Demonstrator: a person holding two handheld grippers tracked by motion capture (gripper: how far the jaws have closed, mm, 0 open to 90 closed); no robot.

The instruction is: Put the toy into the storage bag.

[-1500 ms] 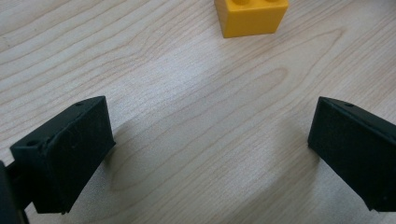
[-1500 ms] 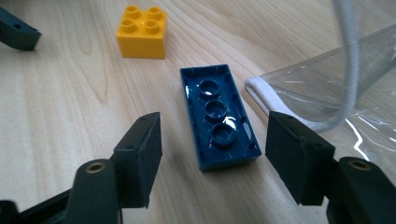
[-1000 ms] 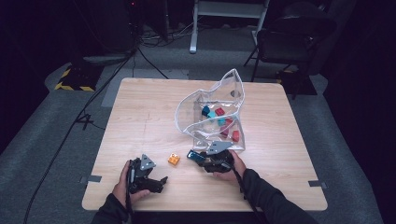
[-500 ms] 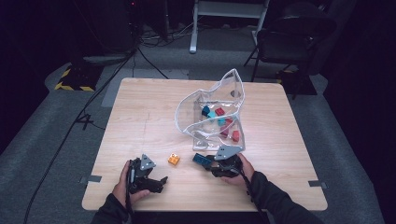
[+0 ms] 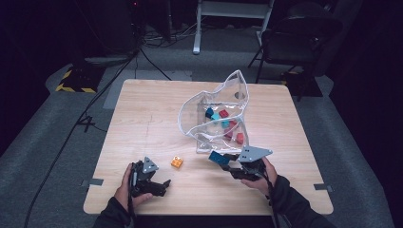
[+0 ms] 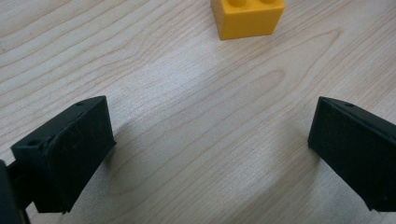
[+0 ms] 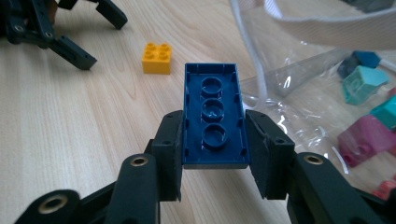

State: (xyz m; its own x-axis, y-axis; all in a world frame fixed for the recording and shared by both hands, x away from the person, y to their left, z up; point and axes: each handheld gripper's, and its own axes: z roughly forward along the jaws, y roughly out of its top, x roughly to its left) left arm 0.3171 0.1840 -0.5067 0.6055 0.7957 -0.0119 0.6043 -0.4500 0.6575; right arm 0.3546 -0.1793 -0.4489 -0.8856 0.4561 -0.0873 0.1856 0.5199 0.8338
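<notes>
My right gripper (image 7: 212,156) is shut on a dark blue brick (image 7: 212,119), its hollow underside facing the camera. In the high view this blue brick (image 5: 217,157) hangs just above the table, held by the right gripper (image 5: 227,162) near the mouth of a clear plastic bag (image 5: 216,116). A small orange brick (image 5: 177,162) sits on the wooden table (image 5: 142,118) between the two hands. My left gripper (image 5: 163,185) rests at the front left, jaws open. In the left gripper view the orange brick (image 6: 246,17) lies ahead of the open left gripper (image 6: 210,154), apart from it.
The bag holds several bricks in red (image 5: 223,113), teal (image 5: 215,116) and pink (image 7: 364,137). A chair (image 5: 294,42) and a white stand leg (image 5: 197,28) are behind the table. Cables (image 5: 85,118) trail over the floor at left.
The right gripper has lifted with the blue brick and drawn back to the right along the front of the bag. The left hand has stayed put.
</notes>
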